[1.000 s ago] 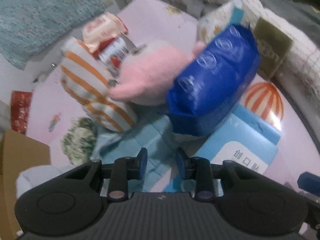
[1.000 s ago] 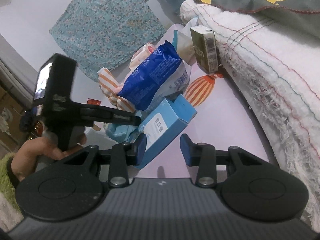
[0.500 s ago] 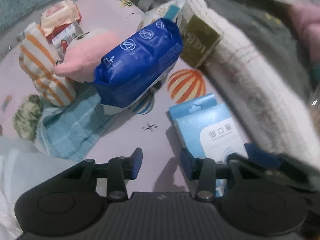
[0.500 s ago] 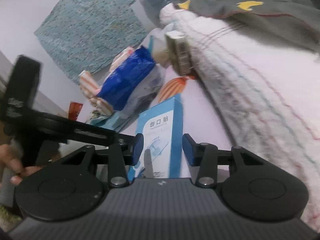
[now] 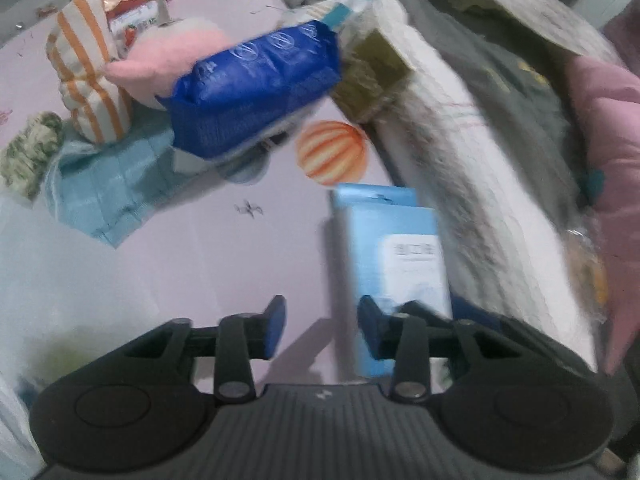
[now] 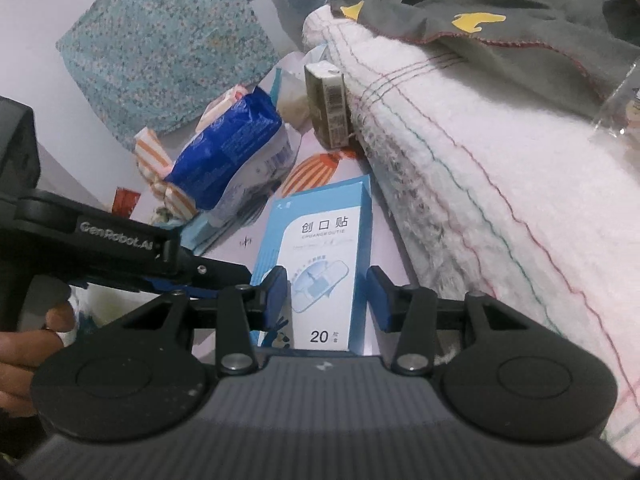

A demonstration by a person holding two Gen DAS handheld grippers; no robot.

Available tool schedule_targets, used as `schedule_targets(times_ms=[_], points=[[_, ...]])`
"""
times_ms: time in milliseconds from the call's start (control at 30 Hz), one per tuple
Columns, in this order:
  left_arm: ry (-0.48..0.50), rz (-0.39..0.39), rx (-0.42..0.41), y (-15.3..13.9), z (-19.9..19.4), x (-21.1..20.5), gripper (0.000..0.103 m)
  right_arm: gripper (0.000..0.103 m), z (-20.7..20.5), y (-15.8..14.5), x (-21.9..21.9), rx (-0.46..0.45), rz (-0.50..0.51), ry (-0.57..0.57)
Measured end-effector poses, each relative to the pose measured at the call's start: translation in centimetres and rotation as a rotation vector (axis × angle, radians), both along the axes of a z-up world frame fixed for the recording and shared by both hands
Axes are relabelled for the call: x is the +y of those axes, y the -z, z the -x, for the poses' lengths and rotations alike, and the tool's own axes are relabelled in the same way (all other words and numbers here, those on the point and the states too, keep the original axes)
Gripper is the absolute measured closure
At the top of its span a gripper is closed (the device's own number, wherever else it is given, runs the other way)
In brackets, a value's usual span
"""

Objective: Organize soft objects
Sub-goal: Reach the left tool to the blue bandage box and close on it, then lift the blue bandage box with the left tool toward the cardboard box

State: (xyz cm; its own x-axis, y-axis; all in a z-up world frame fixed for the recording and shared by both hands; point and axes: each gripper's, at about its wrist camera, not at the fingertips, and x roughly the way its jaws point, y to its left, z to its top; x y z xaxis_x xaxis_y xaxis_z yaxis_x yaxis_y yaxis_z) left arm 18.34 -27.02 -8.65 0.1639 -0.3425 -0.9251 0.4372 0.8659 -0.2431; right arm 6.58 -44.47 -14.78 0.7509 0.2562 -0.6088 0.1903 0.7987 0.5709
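Note:
A light blue plaster box [image 6: 324, 264] lies flat on the pink sheet; it also shows in the left wrist view [image 5: 396, 264]. My right gripper [image 6: 327, 300] is open, its fingers on either side of the box's near half, not touching. My left gripper [image 5: 322, 330] is open and empty, just left of the box. Farther back lie a dark blue pack [image 5: 256, 88], a pink plush [image 5: 168, 56], an orange-striped soft toy [image 5: 88, 80] and a light blue cloth [image 5: 108, 184].
A thick white blanket [image 6: 480, 184] with grey fabric [image 6: 520, 40] on it runs along the right. An olive box [image 6: 326, 106] leans against it. A teal patterned cloth [image 6: 168, 44] hangs at the back. The left gripper's body [image 6: 112, 248] crosses the right view's left side.
My right gripper has come down over the plaster box, which now lies between its fingers. My left gripper has swung right and pulled back from the pile of soft things.

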Motion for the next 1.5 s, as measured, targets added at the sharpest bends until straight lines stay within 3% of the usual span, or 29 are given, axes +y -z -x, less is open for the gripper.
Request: schedule_targets(times_ms=[100, 267, 333, 500, 567, 700, 867, 1033, 1133, 1333, 1500], points=[[0.025, 0.048, 0.038, -0.4, 1.8, 0.6, 0.054, 0.059, 0.9, -0.3, 0.9, 0.009, 0.019, -0.051], [0.043, 0.058, -0.017, -1.6, 4.8, 1.8, 0.053, 0.059, 2.8, -0.6, 2.4, 0.023, 0.055, -0.121], [0.06, 0.077, -0.046, -2.0, 5.3, 1.7, 0.047, 0.059, 3.7, -0.8, 2.6, 0.019, 0.056, -0.124], [0.083, 0.031, -0.141, -1.8, 4.9, -0.6, 0.022, 0.059, 4.8, -1.1, 2.6, 0.016, 0.081, -0.104], [0.108, 0.004, -0.157, -1.2, 4.5, -1.9, 0.02, 0.059, 4.9, -1.1, 2.5, 0.014, 0.087, -0.096], [0.127, -0.042, -0.15, 0.1, 3.2, -4.1, 0.02, 0.056, 4.8, -1.5, 2.8, -0.005, 0.113, -0.097], [0.098, -0.056, -0.117, 1.3, 1.5, -4.9, 0.017, 0.039, 3.4, -1.7, 3.4, -0.009, 0.178, -0.107], [0.102, -0.07, -0.063, 2.7, 0.2, -5.6, 0.016, 0.038, 2.0, -1.2, 3.7, -0.011, 0.18, -0.126], [0.093, -0.094, -0.073, 2.9, -0.1, -5.7, 0.017, 0.038, 1.5, -1.2, 4.1, -0.018, 0.22, -0.123], [0.085, -0.062, -0.041, 2.5, -1.0, -5.3, 0.017, 0.038, 1.3, -1.3, 4.4, -0.021, 0.234, -0.134], [0.133, -0.113, -0.06, 3.1, -1.0, -6.5, 0.017, 0.038, 1.7, -1.3, 4.6, -0.031, 0.246, -0.149]])
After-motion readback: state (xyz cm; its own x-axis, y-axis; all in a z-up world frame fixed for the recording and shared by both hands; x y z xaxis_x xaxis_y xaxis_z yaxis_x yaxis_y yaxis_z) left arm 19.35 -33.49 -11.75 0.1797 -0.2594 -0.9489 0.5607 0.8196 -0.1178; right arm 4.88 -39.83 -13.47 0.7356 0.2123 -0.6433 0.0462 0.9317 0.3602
